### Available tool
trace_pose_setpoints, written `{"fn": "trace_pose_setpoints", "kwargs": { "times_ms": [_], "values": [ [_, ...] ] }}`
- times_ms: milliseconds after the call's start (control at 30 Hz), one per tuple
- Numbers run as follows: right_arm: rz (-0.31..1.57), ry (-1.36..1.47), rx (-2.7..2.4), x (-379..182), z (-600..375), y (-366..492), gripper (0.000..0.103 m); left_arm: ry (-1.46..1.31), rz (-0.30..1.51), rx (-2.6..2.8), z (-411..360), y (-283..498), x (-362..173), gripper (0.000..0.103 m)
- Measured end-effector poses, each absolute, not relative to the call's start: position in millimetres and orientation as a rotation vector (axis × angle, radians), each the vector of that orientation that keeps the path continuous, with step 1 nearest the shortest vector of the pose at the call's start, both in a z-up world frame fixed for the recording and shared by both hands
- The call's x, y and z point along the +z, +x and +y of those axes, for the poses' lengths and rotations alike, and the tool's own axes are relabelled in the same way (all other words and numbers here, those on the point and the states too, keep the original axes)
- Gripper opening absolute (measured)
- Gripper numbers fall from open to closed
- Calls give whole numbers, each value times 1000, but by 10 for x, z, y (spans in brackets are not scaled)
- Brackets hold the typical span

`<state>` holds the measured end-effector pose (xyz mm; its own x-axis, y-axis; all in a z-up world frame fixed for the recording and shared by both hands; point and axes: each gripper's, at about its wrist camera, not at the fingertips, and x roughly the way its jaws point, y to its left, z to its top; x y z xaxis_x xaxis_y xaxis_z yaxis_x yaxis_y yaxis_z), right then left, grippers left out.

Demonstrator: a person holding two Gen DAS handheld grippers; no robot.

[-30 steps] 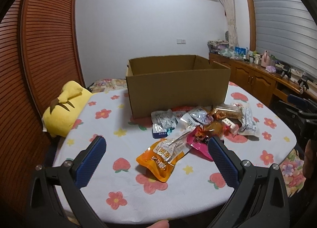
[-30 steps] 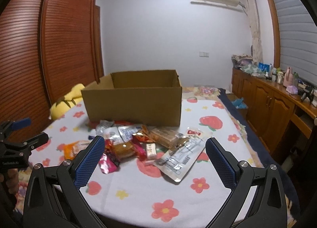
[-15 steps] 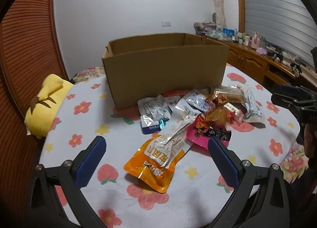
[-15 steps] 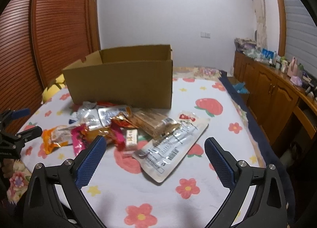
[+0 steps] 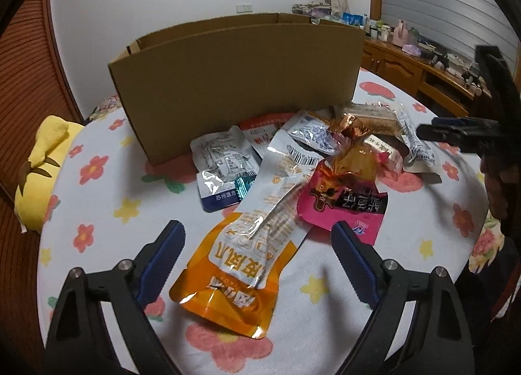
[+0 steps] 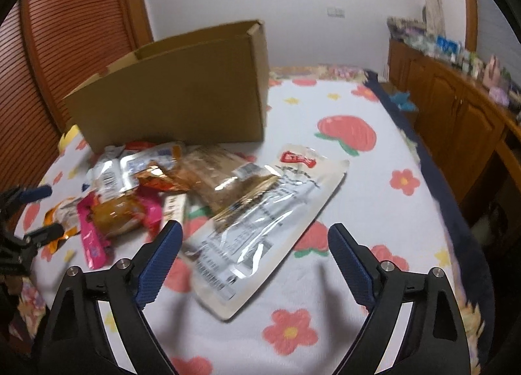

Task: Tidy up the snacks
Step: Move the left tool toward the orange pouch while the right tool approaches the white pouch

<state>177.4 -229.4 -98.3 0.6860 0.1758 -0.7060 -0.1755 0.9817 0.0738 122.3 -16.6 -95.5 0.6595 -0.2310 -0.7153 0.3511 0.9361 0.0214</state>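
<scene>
Where the snacks lie in a loose heap against the front wall of the open cardboard box point(image 5: 237, 82), an orange pouch point(image 5: 241, 264) sits nearest the left wrist camera, its top end tucked under a long silver packet point(image 5: 276, 186). Just right of these lies a pink packet point(image 5: 345, 205) with a shiny amber-wrapped sweet point(image 5: 355, 160) on top, and behind them a silver-and-blue pouch point(image 5: 221, 173) close to the box. At the heap's right end a large clear-and-cream packet point(image 6: 260, 225) with a red label lies flat and diagonal, overlapping a brown wrapped bar point(image 6: 208, 173).

The left gripper point(image 5: 257, 241) is spread wide and closing, its blue pads either side of the orange pouch's upper part, not pressing it. The right gripper point(image 6: 254, 241) is likewise wide and closing, framing the lower half of the clear-and-cream packet with nothing pinched. Each gripper shows dark at the edge of the other's view.

All of this rests on a surface covered by a white cloth point(image 6: 374, 186) printed with flowers and strawberries. A yellow plush toy point(image 5: 42, 166) lies at its left edge. Wooden cabinets point(image 6: 456, 121) cluttered with bottles run along the right, and slatted wooden doors point(image 6: 75, 36) stand on the left
</scene>
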Motion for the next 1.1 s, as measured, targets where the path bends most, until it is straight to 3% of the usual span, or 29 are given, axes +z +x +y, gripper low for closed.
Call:
{"fn": "trace_pose_setpoints", "kwargs": {
  "times_ms": [367,1000,1100],
  "values": [
    [879,30,146,-1104,-2365,2160,91,157,823,-346,-186,1365,-1015,90],
    [941,-161,174,-1163,-2215,2127,91,159,836,-359,-217,1409,-1055,90],
    [939,-196,161,-1130,-2242,2099,91,159,836,-365,-211,1414,-1048,85]
  ]
}}
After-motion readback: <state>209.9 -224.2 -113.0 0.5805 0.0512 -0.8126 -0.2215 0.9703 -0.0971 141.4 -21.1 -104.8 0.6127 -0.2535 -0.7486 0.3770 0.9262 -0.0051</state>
